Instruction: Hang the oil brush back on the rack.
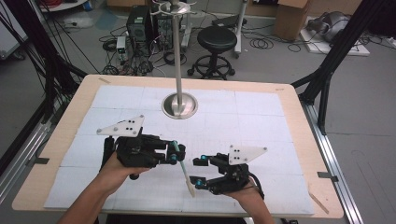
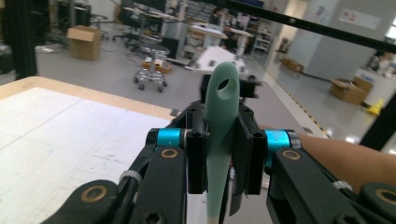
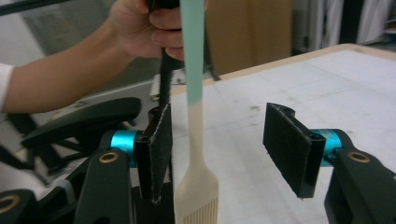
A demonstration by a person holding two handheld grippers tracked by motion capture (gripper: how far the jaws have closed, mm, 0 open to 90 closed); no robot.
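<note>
Brush [image 3: 196, 140]: mint-green handle, cream head and bristles. Grippers [image 1: 175, 153] [image 1: 200, 171]: black, blue joints, grey plates. Table [image 1: 289, 100]: tan rim, white gridded mat. Stand [image 1: 180, 105]: silver.

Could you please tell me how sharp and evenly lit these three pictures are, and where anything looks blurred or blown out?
High view: even, soft light, faint shadows on the table, rather coarse detail. Left gripper view: the brush and left gripper sharp, the room behind soft, windows at right glaring. Right gripper view: the right gripper crisp, the hand and background slightly blurred.
</note>
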